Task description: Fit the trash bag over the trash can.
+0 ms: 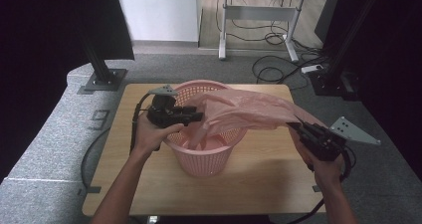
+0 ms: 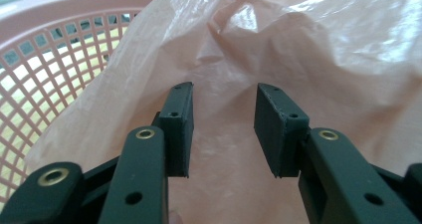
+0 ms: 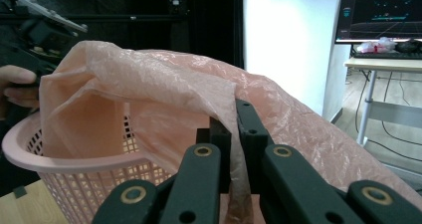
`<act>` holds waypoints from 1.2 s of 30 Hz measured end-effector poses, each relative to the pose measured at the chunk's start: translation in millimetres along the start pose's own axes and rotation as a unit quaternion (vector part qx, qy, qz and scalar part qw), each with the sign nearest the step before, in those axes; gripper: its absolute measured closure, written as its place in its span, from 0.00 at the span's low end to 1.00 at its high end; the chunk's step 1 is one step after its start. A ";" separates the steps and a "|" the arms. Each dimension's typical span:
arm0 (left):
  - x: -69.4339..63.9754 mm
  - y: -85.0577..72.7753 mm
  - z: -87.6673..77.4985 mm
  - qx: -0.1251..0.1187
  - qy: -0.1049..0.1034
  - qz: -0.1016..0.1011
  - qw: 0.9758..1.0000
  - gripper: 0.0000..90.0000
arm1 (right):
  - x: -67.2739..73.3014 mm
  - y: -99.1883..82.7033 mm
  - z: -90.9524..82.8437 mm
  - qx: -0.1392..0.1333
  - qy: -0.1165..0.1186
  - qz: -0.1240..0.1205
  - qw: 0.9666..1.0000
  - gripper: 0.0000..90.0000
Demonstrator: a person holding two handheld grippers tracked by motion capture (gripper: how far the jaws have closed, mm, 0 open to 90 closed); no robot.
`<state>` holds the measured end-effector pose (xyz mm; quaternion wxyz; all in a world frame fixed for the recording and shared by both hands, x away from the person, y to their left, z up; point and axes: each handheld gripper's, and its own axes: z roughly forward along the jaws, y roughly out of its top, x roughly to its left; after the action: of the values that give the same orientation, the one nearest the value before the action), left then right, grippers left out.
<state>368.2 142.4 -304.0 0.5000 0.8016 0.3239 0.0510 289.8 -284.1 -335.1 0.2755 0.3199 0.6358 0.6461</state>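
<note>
High view first: we see a pink basket (image 1: 206,152) standing at the centre of the frame on a wooden tabletop (image 1: 259,184). A pink bag (image 1: 239,112) drapes from inside the basket over its right rim and stretches toward the right of the frame. Our left tool (image 1: 191,117) sits at the basket's left rim, left of centre, pointing into the bag's mouth. Our right tool (image 1: 296,126) is at the right of the frame, out past the basket, with the bag's edge drawn tight to its tip.

Left gripper view: the left tool (image 2: 224,129) has its jaws apart, with a clear gap between the pads. The bag (image 2: 308,50) spreads across the middle and right of the frame just beyond the pads; whether they touch the film we cannot tell. The basket's lattice wall (image 2: 59,64) shows at the upper left.

Right gripper view: the right tool (image 3: 234,134) at bottom centre is closed on a fold of the bag (image 3: 159,84), which is pinched between the pads. The basket (image 3: 59,164) sits at the lower left, the bag billowing above it.
</note>
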 end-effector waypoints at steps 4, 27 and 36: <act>-3.5 0.5 -11.8 -0.023 -0.011 0.002 1.000 0.64 | -0.4 0.4 2.0 0.003 -0.001 -0.005 1.000 0.98; -24.6 -1.3 -17.5 -0.038 -0.063 0.028 0.997 0.41 | -2.5 6.4 14.1 0.017 0.004 -0.001 1.000 0.97; -18.7 0.8 -4.8 -0.015 -0.047 0.012 0.999 0.42 | 12.8 15.4 24.8 0.018 0.024 -0.016 0.999 0.94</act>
<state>352.0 135.1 -296.5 0.5259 0.7994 0.2894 0.0246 301.3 -258.9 -319.3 0.2650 0.2989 0.6588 0.6376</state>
